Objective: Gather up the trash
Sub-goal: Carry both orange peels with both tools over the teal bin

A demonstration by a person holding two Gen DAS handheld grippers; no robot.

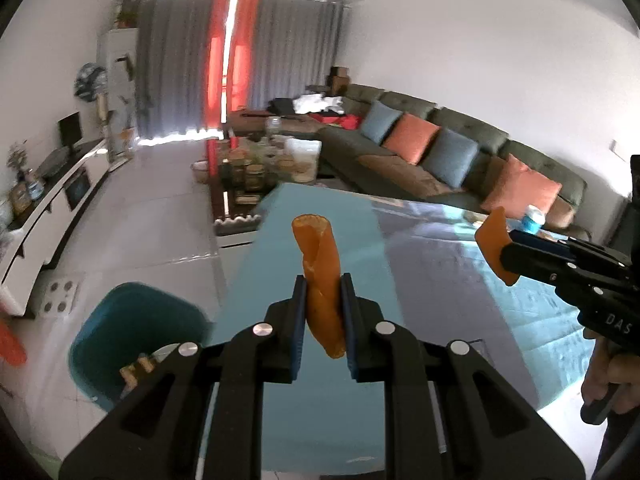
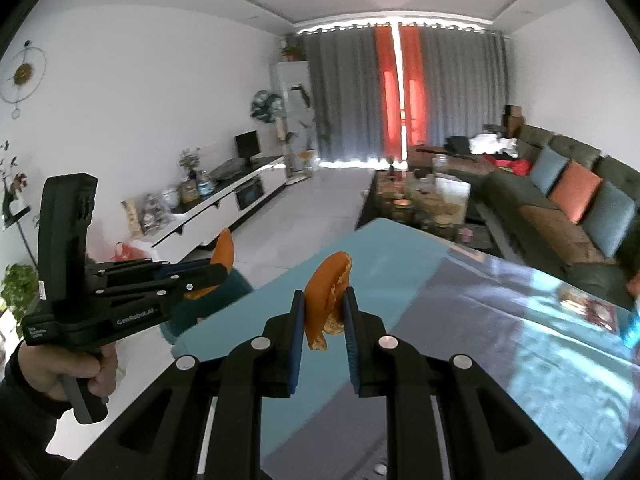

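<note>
Closest to the lens, the left gripper (image 1: pixel 324 304) is clamped on a curled strip of orange peel (image 1: pixel 322 276), pads pressing its sides, the strip's long axis running up and away between the fingers. The right gripper (image 2: pixel 323 312) is pinched the same way on a second, broader piece of peel (image 2: pixel 329 292), pith side showing, standing upright in the jaws. Both loads hang over the glossy blue table (image 1: pixel 360 240). And there's the target: the teal bin (image 1: pixel 120 320) sits on the floor just off the table's left edge, low and to the left of the left gripper. From the right wrist view the bin (image 2: pixel 236 284) peeks out behind the left tool, well off to the left. So the left hand looks clearly nearer; judging by this, it drops first, swinging left and down past the table edge, with the right following across
</note>
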